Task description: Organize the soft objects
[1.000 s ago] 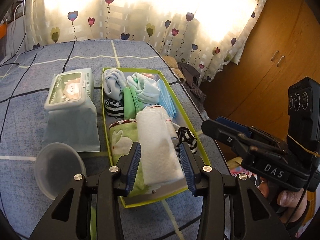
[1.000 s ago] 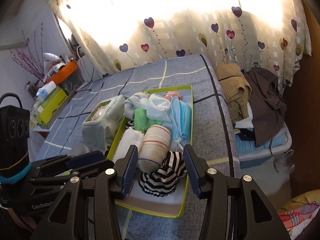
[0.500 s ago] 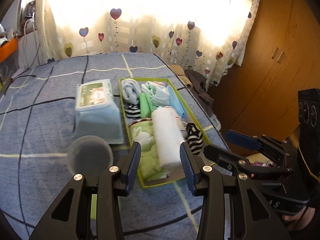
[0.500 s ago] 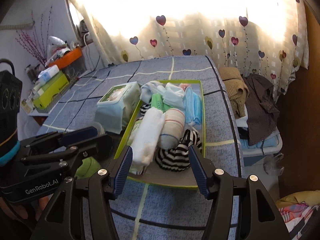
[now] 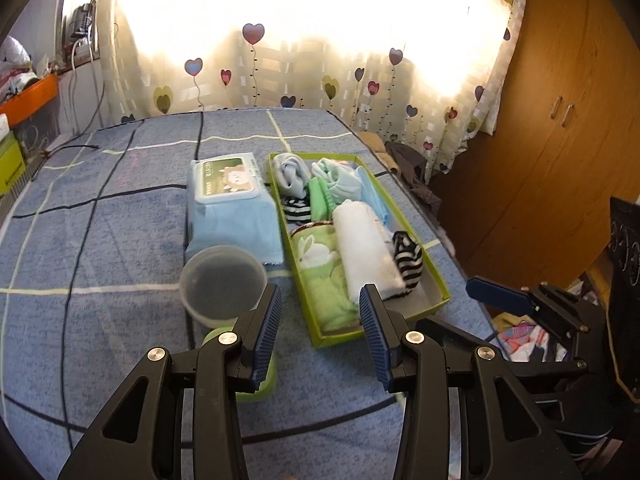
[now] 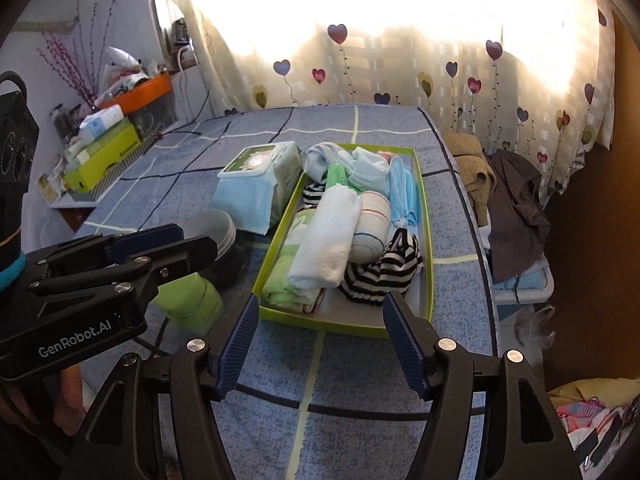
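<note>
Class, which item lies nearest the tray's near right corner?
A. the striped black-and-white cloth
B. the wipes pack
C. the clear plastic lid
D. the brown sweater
A: the striped cloth lies inside the tray at its near right end, while the wipes pack and the lid sit outside on the tray's left.

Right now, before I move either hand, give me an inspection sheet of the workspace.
Surface: blue checked bedspread.
Job's things: green tray holding a white towel, striped sock, green cloth and blue masks.
Clutter: wipes pack, plastic bowl and green cup beside the tray.
Grippers: left gripper open, empty; right gripper opening, jaws empty.
Cables: black cord on the far left.
Surroundings: heart curtain, wardrobe, clothes pile.
</note>
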The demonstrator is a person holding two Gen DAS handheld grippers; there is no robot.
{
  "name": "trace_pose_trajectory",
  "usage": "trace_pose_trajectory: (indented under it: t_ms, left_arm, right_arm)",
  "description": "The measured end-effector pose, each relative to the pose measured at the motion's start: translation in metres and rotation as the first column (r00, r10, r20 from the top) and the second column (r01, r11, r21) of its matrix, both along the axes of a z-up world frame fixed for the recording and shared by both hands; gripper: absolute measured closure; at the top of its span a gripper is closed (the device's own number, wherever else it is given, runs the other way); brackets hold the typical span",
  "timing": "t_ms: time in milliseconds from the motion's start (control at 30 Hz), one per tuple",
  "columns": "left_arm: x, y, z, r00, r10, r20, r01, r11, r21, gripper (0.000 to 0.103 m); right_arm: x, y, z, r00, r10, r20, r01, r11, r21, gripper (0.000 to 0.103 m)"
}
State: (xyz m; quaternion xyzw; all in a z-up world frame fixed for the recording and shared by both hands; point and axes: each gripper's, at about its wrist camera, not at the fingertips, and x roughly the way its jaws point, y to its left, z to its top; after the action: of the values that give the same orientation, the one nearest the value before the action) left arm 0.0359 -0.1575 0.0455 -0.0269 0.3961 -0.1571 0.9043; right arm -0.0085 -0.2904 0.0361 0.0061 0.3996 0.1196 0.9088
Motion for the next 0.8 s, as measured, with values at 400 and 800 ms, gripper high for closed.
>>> trace_pose_trajectory:
  t_ms: [400,800]
  left_arm:
    - [-0.013,0.011,0.0,1.0,0.021,0.011,-0.021,1.0,0.006,0.061]
    - [-0.014,0.016,-0.004,1.0,0.029,-0.002,-0.029,1.0,0.002,0.061]
  right_arm:
    - [-0.009,0.017,0.0,1.0,0.029,0.0,-0.029,0.999,-0.018,0.037]
    - [-0.008,0.017,0.0,1.0,0.029,-0.001,-0.029,0.999,-0.019,0.036]
